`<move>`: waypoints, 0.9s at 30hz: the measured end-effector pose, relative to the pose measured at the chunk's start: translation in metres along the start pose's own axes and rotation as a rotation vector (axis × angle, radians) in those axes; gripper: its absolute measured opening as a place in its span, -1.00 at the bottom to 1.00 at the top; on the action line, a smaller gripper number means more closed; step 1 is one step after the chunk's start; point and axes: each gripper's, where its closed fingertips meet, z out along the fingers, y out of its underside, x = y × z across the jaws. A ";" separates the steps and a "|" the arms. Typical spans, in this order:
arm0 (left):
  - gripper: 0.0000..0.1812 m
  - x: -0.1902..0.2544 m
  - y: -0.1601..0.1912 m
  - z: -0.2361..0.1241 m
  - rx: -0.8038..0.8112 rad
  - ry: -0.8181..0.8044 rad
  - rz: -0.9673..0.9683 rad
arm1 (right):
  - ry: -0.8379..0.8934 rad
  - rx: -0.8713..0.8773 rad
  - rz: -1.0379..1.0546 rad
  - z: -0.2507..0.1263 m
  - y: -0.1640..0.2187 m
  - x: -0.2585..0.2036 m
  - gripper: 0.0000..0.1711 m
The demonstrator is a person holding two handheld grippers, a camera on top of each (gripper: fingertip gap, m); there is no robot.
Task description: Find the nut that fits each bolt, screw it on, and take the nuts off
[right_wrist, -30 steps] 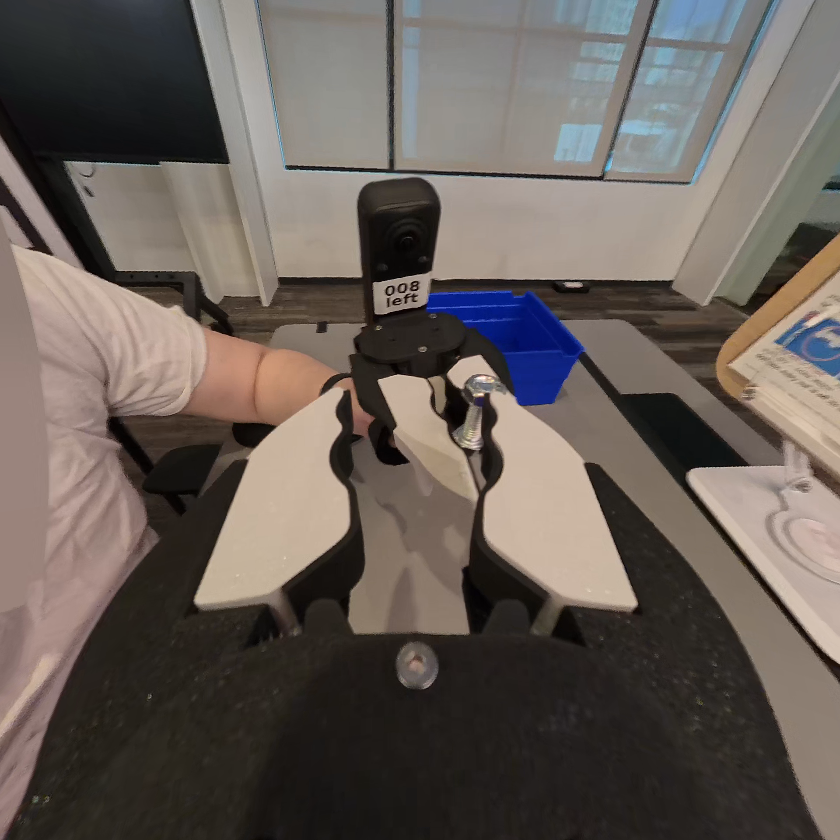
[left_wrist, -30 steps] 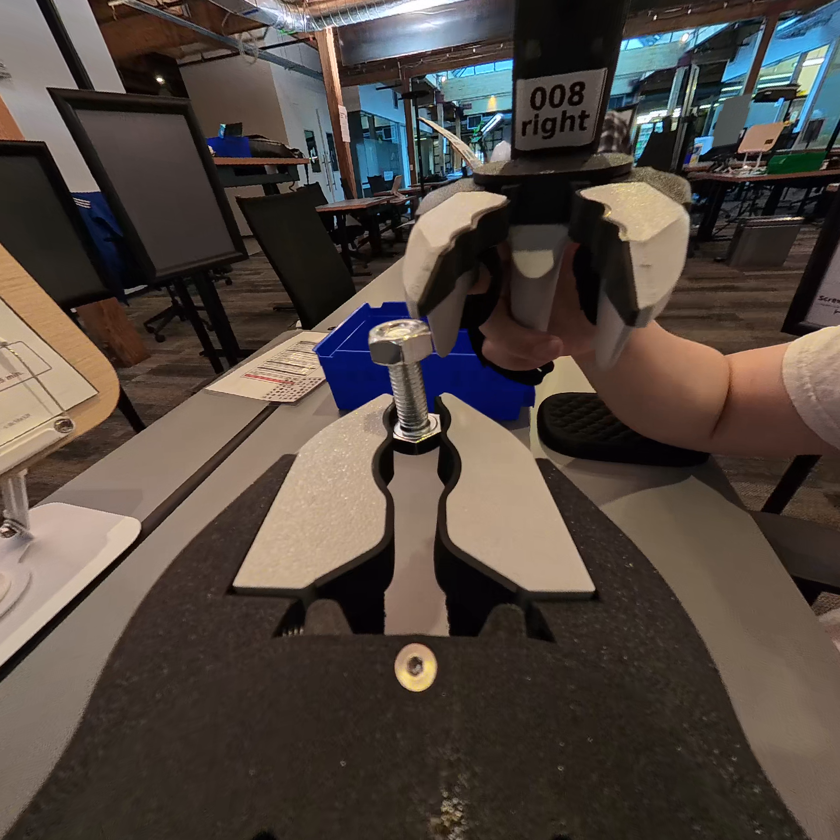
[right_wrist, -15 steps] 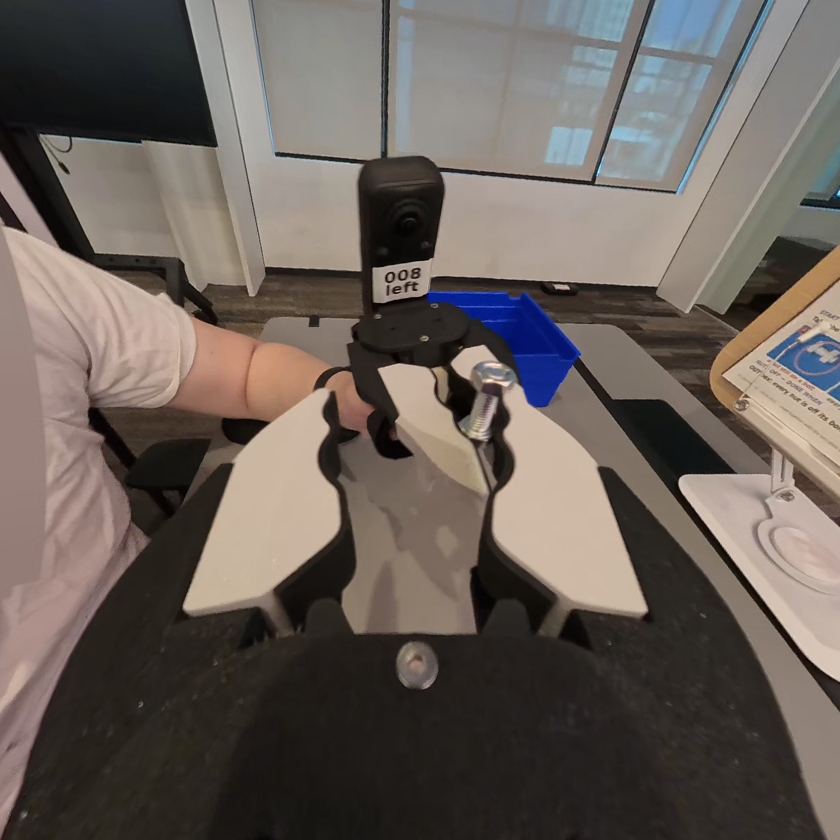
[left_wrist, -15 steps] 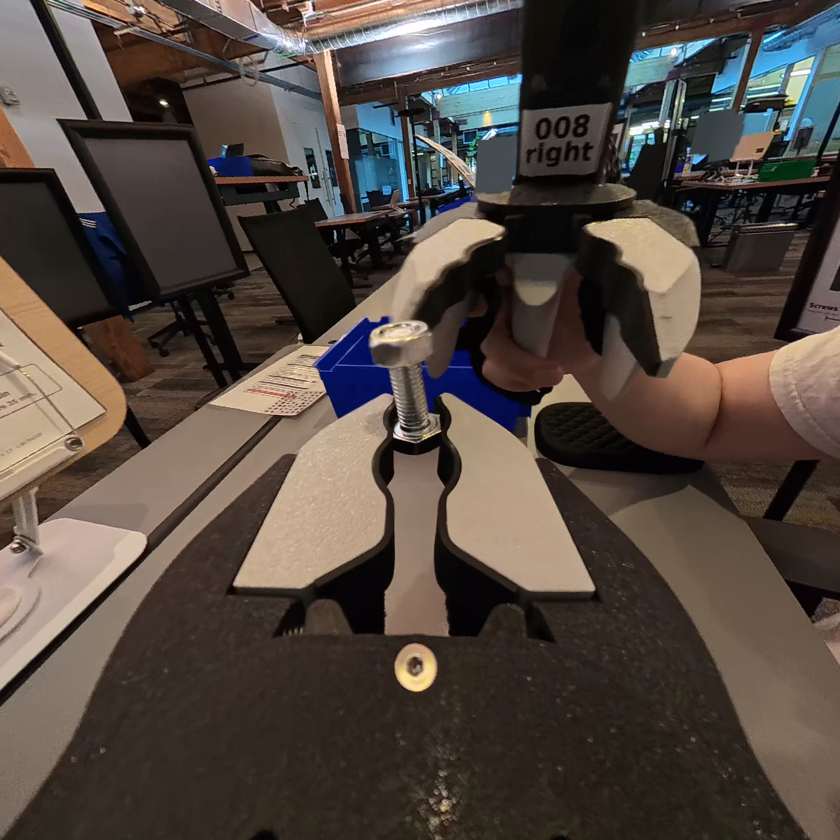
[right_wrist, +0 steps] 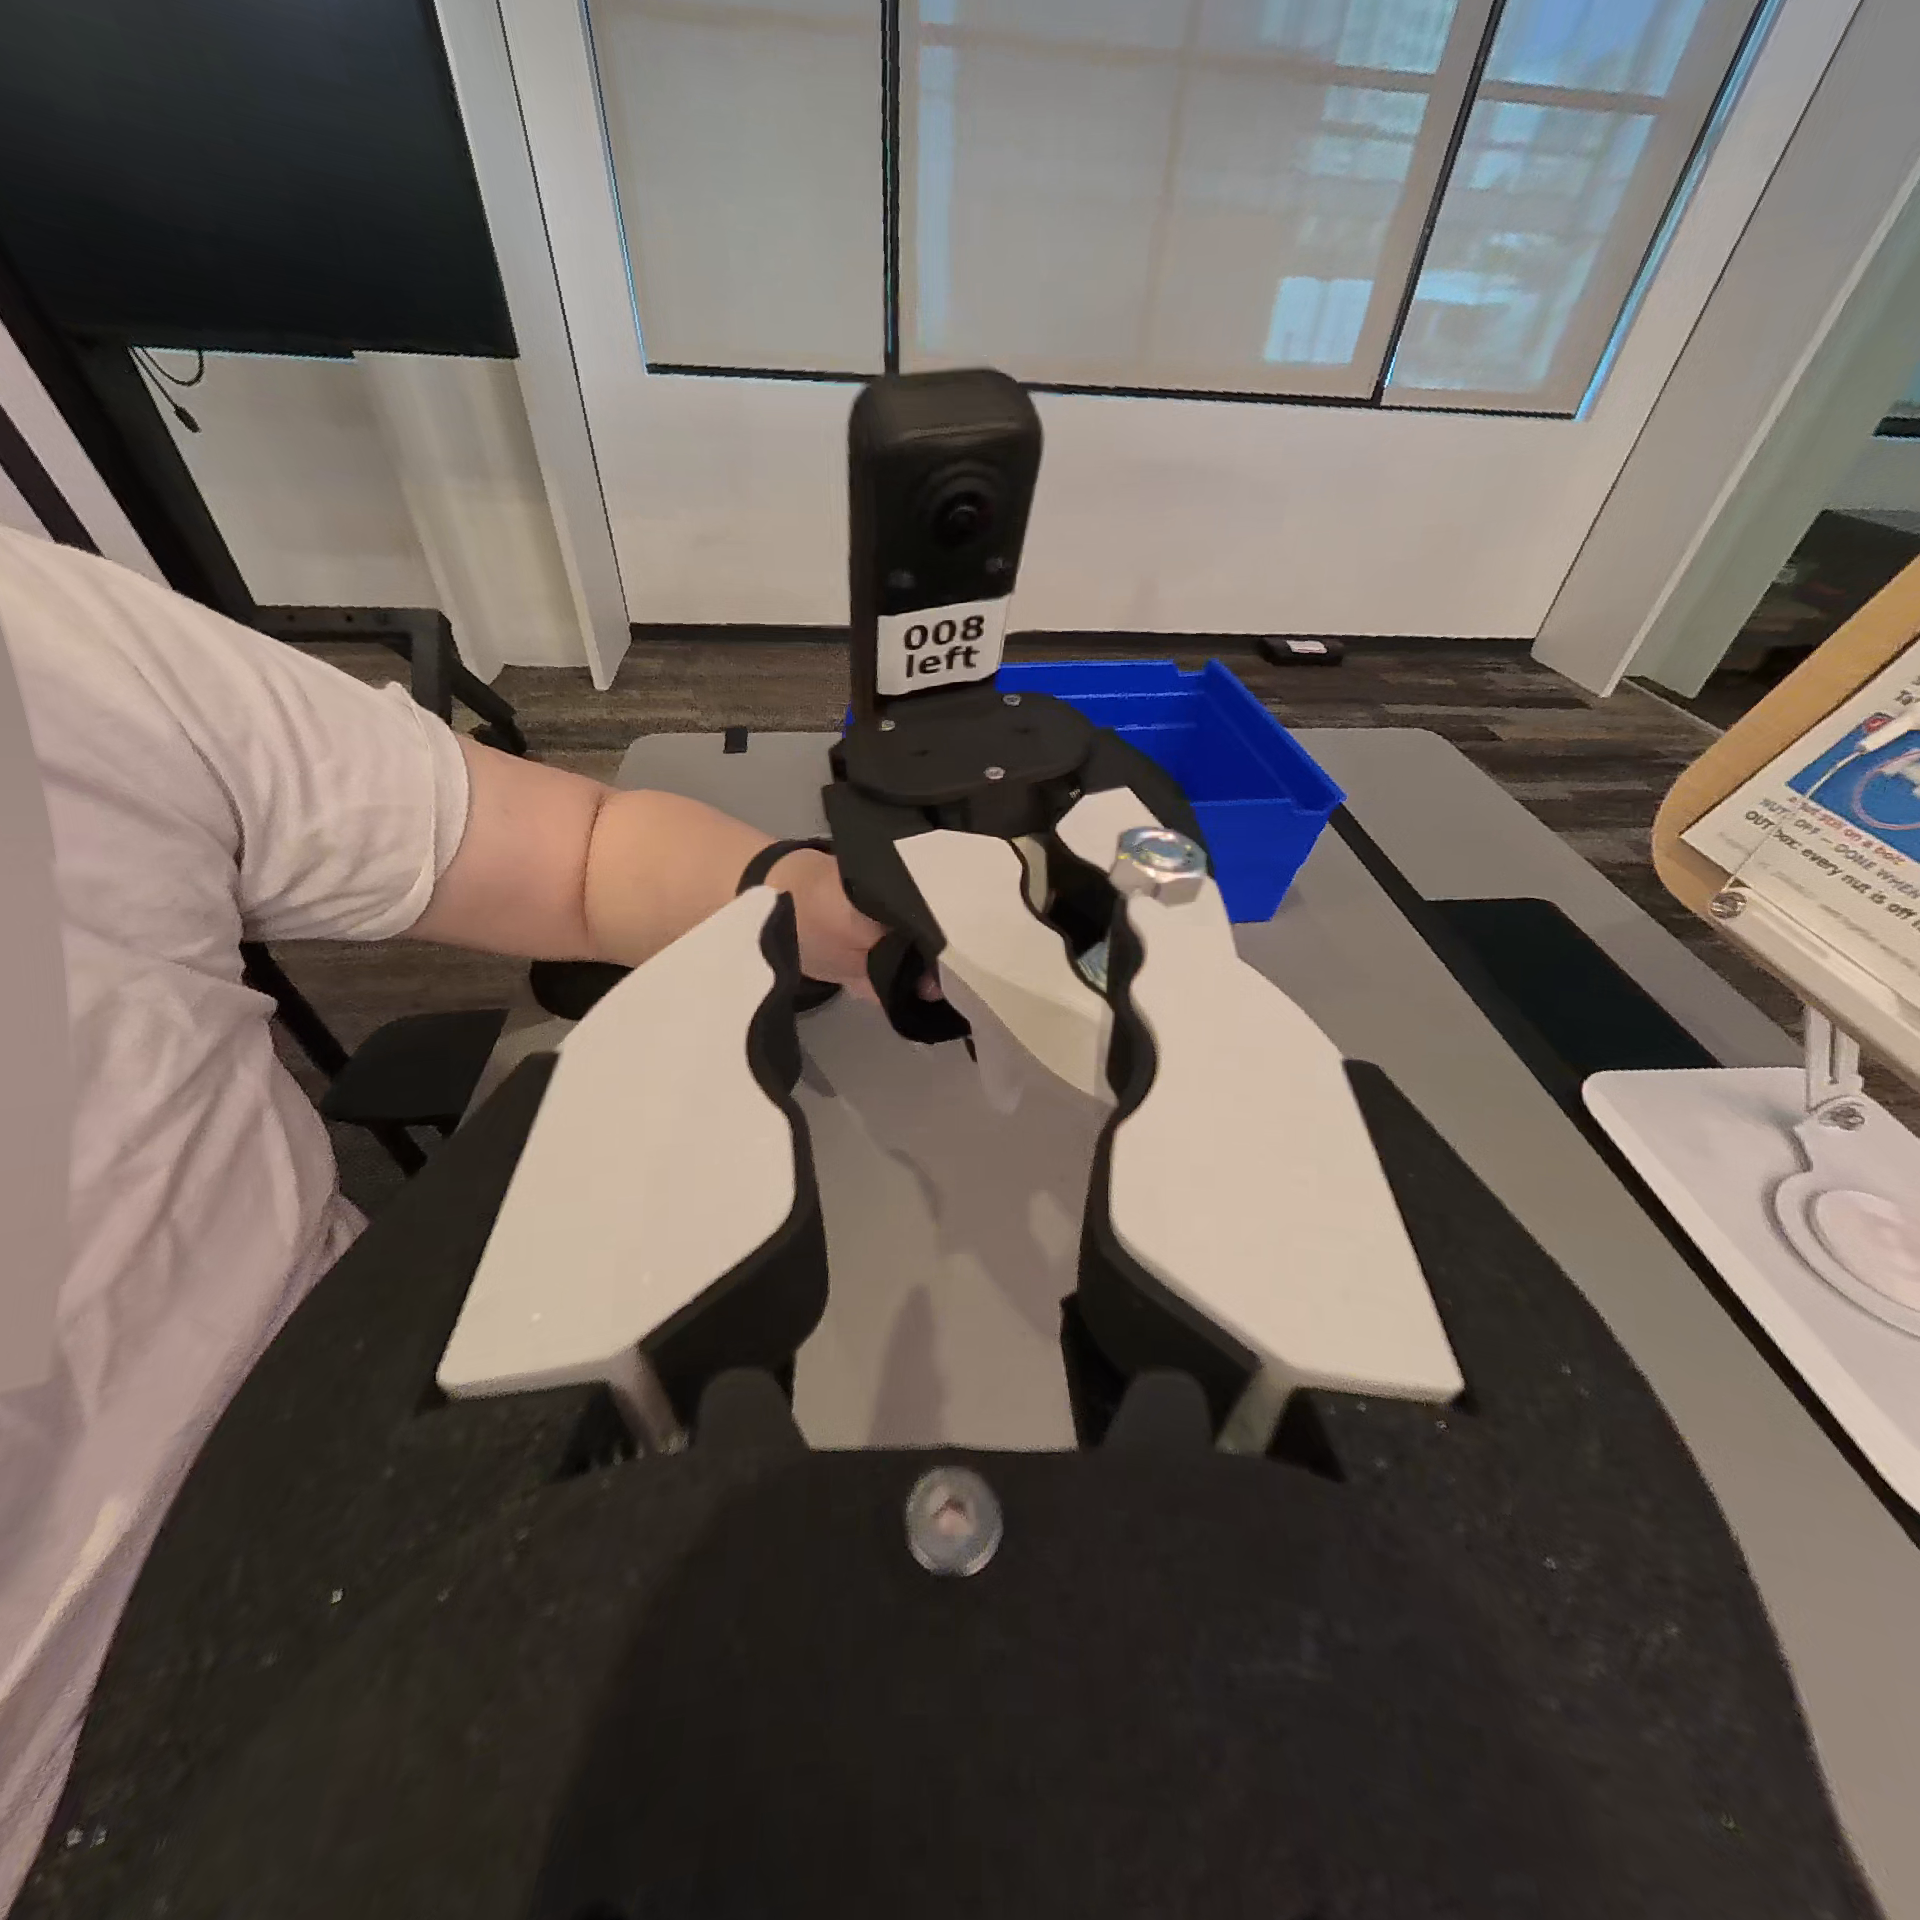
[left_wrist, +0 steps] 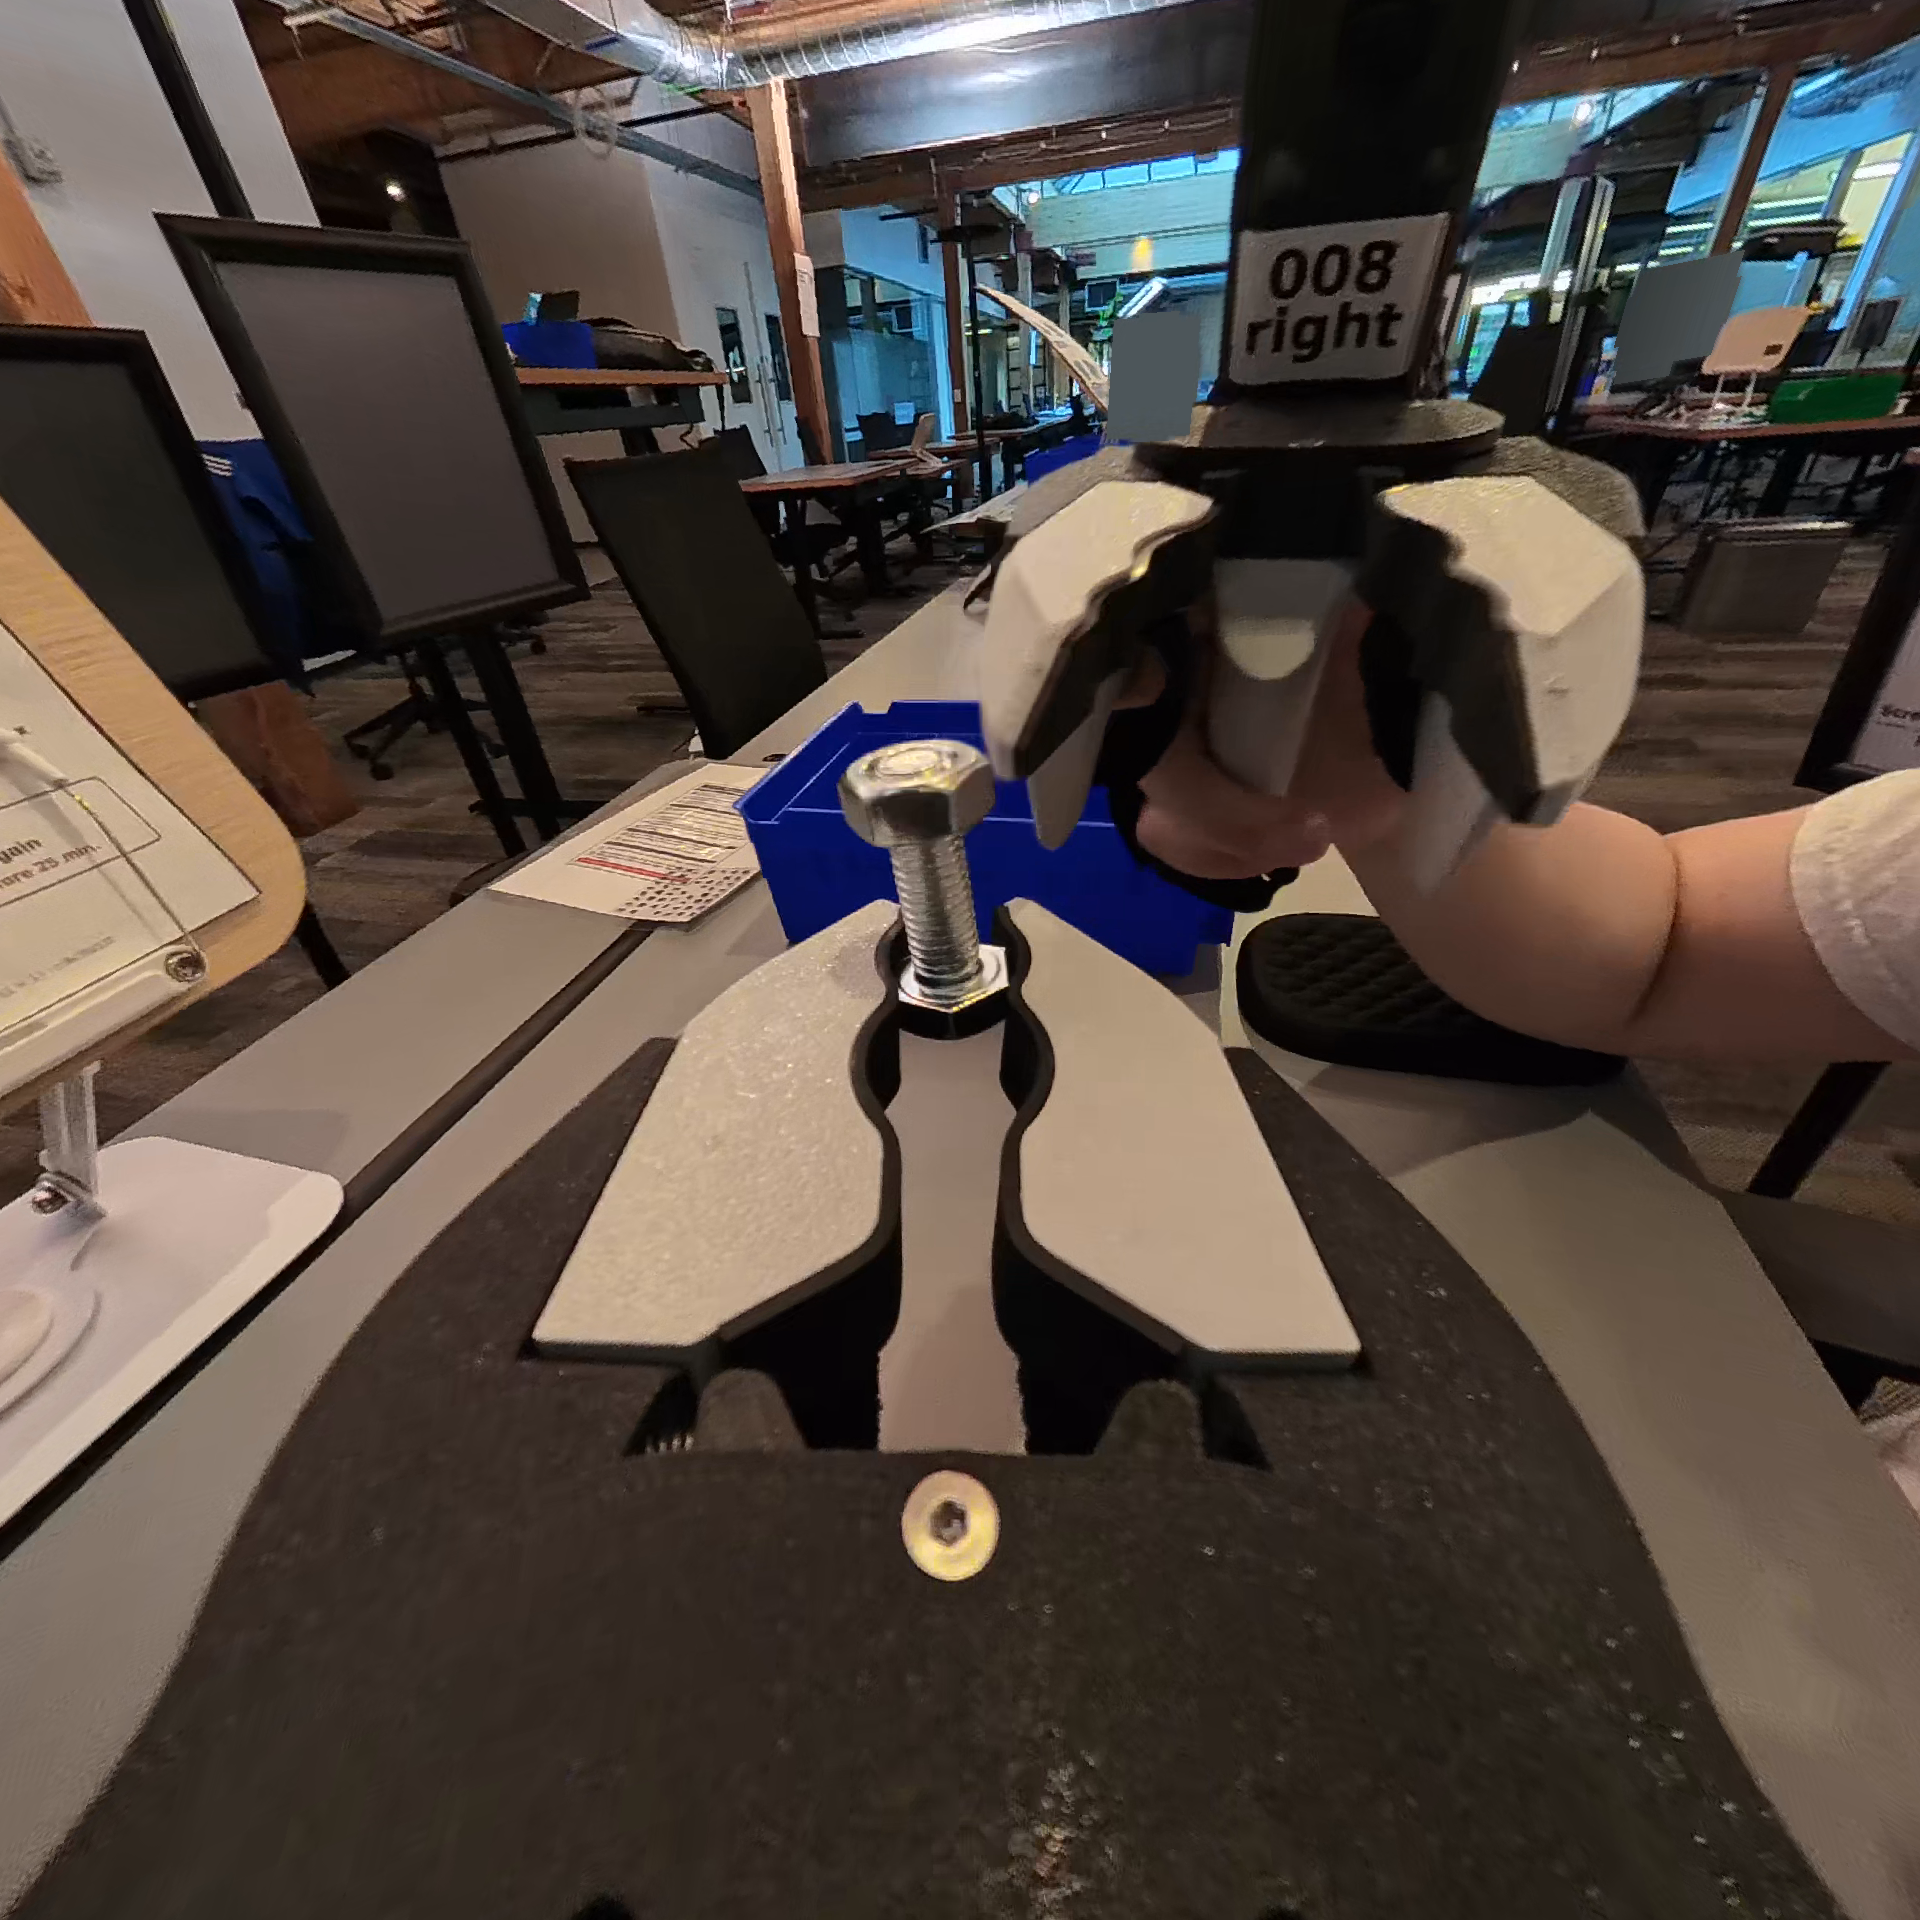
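A silver hex bolt (left_wrist: pixel 932 883) stands upright, head up, with a silver nut (left_wrist: pixel 948 994) threaded at its lower end. My left gripper (left_wrist: pixel 948 966) is shut on the nut in the notch at its fingertips. My right gripper (right_wrist: pixel 951 935) is open and empty, facing the left one. In the left wrist view the right gripper (left_wrist: pixel 1247 831) hangs just right of and above the bolt head, apart from it. In the right wrist view the bolt (right_wrist: pixel 1158 868) shows beside my right fingertip (right_wrist: pixel 1174 966), held by the left gripper (right_wrist: pixel 1081 987).
A blue bin (left_wrist: pixel 1101 894) stands on the grey table (left_wrist: pixel 416 1049) behind the bolt; it also shows in the right wrist view (right_wrist: pixel 1278 821). A printed sheet (left_wrist: pixel 665 852) lies left of it. A wooden sign on a white stand (left_wrist: pixel 156 1247) is at the left. A black padded armrest (left_wrist: pixel 1403 997) is on the right. Spacing between my two grippers at the tips: around 6 cm.
My right gripper stayed open and shifted slightly, so the bolt head now sits by its right fingertip rather than between the fingers. My left gripper kept its hold on the nut.
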 end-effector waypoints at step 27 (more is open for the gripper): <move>-0.85 0.004 0.003 0.002 -0.008 0.017 0.014 | 0.042 0.048 0.066 0.005 0.003 0.008 -0.25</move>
